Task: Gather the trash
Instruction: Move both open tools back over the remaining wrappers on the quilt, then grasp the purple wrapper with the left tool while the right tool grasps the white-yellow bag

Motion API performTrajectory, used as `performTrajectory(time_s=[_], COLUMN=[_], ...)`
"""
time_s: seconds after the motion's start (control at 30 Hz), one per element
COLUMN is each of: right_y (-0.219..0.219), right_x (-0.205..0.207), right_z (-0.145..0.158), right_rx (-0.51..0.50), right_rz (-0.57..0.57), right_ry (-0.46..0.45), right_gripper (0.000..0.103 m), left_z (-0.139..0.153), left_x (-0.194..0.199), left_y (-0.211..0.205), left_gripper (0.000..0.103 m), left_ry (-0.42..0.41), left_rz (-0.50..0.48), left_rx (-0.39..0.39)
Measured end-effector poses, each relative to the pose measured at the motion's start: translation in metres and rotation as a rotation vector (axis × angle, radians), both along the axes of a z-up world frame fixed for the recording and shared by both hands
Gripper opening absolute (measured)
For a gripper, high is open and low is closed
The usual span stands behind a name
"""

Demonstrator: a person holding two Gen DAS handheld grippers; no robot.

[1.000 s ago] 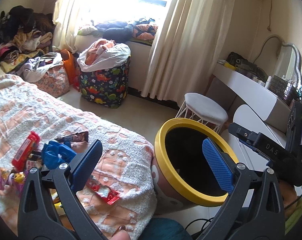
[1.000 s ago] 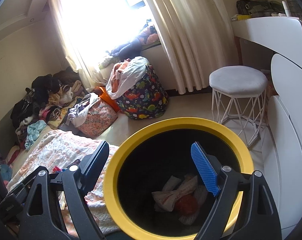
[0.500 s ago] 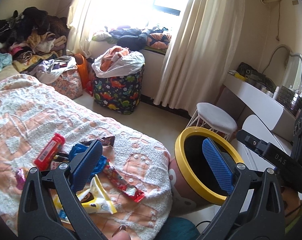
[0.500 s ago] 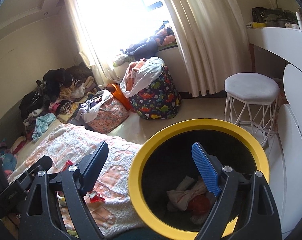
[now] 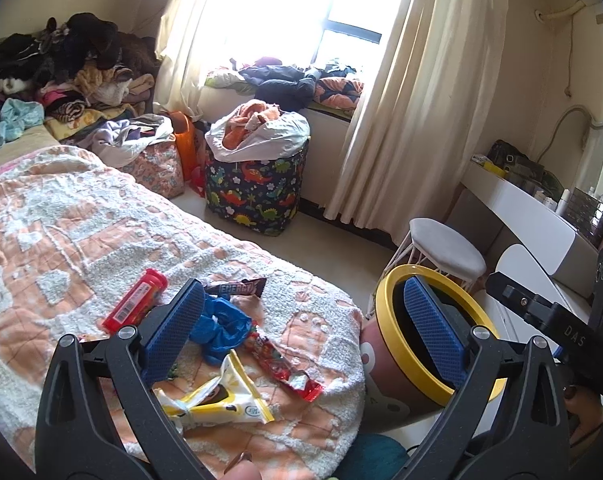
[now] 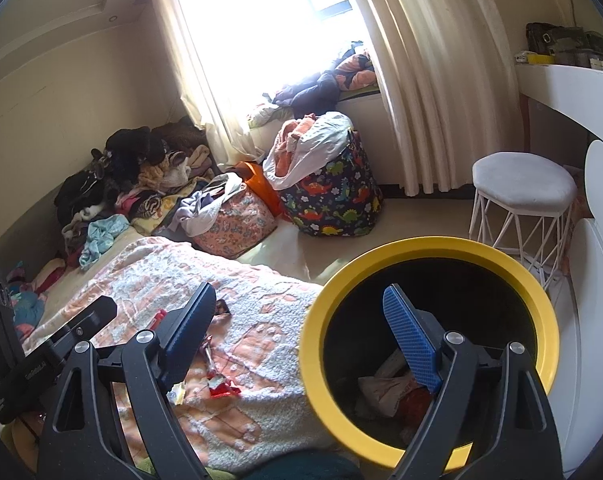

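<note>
Trash lies on the bed's orange and white blanket (image 5: 81, 232): a red tube (image 5: 135, 306), a dark energy bar wrapper (image 5: 239, 288), a crumpled blue bag (image 5: 221, 324), a red wrapper (image 5: 283, 368) and a yellow and white wrapper (image 5: 217, 398). My left gripper (image 5: 301, 332) is open and empty above them. A yellow-rimmed bin (image 6: 429, 344) stands at the bed's foot and holds crumpled paper and red trash (image 6: 397, 396). My right gripper (image 6: 301, 336) is open and empty over the bin's near rim. The bin also shows in the left wrist view (image 5: 389, 300).
A white stool (image 6: 523, 196) stands beyond the bin. A white dressing table (image 5: 533, 216) runs along the right wall. A dinosaur-print laundry bag (image 5: 253, 188) and a floral bag (image 5: 157, 168) stand on the floor by the curtain. Clothes are piled at the far left (image 5: 61, 68).
Both grippers have swung left and pulled back from the bin towards the bed. More of the trash on the blanket has come into the left wrist view. Both stay open.
</note>
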State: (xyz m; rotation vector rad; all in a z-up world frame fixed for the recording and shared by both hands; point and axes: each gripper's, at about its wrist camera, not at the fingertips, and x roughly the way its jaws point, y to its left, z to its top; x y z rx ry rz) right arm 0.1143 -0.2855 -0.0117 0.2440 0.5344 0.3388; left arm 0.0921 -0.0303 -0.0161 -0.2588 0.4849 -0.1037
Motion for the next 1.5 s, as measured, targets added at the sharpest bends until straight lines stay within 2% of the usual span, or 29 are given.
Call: performTrajectory(time_s=[0.8,1.23,1.5], right_y=[0.084,0.128,0.153], right_x=[-0.03,-0.037,-0.032], right_z=[-0.005,-0.021,-0.037], right_rx=[-0.081,-0.123,-0.157], right_rz=[0.226,0.337,0.385], right_ry=[0.018,0.088,0.151], right_gripper=[0.083,0.083,0.083], left_z=[-0.007,-0.02,-0.036], left_x=[-0.018,-0.025,-0.028], left_y=[0.059,0.104,0.132], left_gripper=[0.092,0.092,0.092], left_ry=[0.02,0.047,0.106], left_rz=[0.125,0.216,0.282], left_rx=[-0.035,-0.064,-0.105])
